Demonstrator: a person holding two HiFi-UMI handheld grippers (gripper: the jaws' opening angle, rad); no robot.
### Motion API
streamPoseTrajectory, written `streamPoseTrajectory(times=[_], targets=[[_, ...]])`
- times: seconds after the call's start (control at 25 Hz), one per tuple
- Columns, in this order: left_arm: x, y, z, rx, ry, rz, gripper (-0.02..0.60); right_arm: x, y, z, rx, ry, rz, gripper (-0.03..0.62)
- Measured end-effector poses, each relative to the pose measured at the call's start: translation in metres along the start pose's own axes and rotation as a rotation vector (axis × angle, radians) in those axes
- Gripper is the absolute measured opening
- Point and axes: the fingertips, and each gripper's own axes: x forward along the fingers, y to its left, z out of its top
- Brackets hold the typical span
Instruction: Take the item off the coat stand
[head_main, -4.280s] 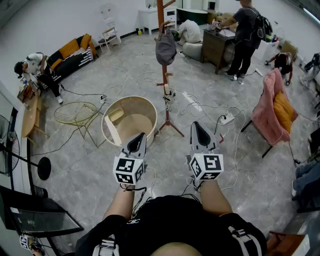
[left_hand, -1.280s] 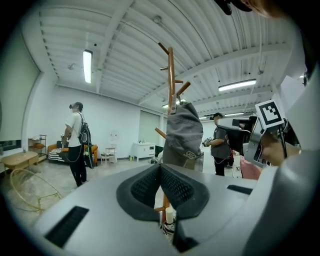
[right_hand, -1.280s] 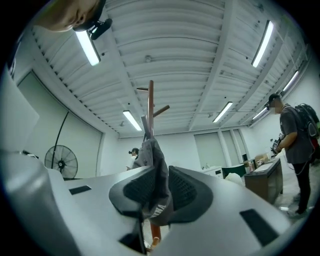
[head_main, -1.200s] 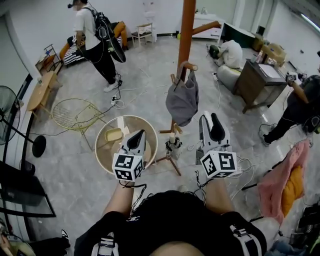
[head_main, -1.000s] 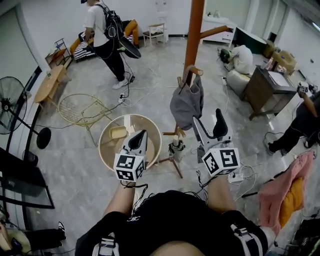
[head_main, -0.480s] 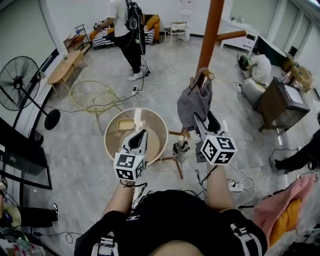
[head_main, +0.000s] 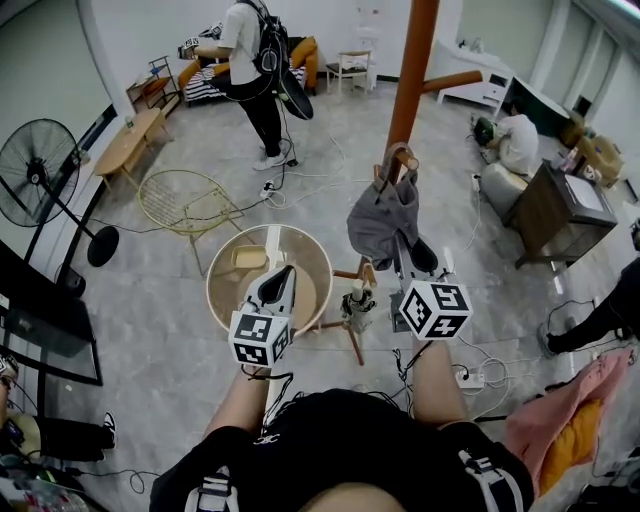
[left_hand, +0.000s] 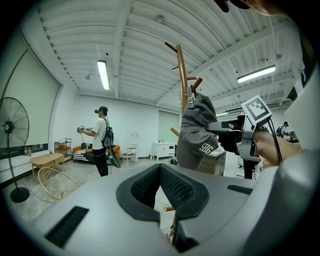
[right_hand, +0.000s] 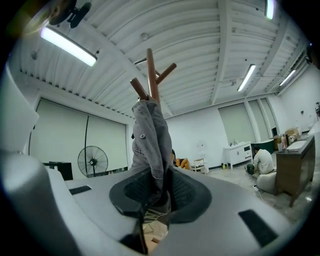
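A grey cap (head_main: 380, 215) hangs from a peg of the orange-brown coat stand (head_main: 412, 60). My right gripper (head_main: 407, 247) is raised to the cap's lower edge. In the right gripper view its jaws are closing, and the grey cap (right_hand: 150, 135) runs down between the pads of the right gripper (right_hand: 159, 192), pinched there. The stand's pole and pegs (right_hand: 150, 75) rise behind it. My left gripper (head_main: 277, 285) is held lower and to the left, apart from the stand. In its own view the left gripper (left_hand: 161, 190) is shut and holds nothing, facing the cap (left_hand: 197, 135).
A round wooden tub (head_main: 245, 265) stands left of the stand's feet, a wire chair (head_main: 185, 200) beyond it. A fan (head_main: 35, 165) is at far left. A person with a backpack (head_main: 255, 60) stands at the back. A desk (head_main: 555, 215) and a floor power strip (head_main: 465, 378) lie right.
The view has closed in on the coat stand. My right gripper has risen to the cap and its jaws have drawn together on the fabric. The left gripper has kept its place.
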Motion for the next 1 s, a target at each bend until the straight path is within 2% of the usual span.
streamPoseTrajectory(times=[0.24,0.44,0.72,1.0], targets=[[0.005,-0.007,-0.002,0.001,0.004,-0.023,0.017,-0.026,0.011,0.045,0.013,-0.174,0.048,0.087],[0.014,-0.012,0.000,0.005,0.000,-0.051,0.015,-0.054,0.009,0.067,0.024,-0.268,0.036,0.087],[0.033,-0.026,-0.004,0.008,0.011,-0.116,0.015,-0.079,-0.014,0.045,-0.001,-0.225,-0.058,0.087],[0.045,-0.042,-0.008,0.016,0.015,-0.182,0.015,-0.087,-0.041,-0.032,0.040,-0.117,-0.155,0.089]])
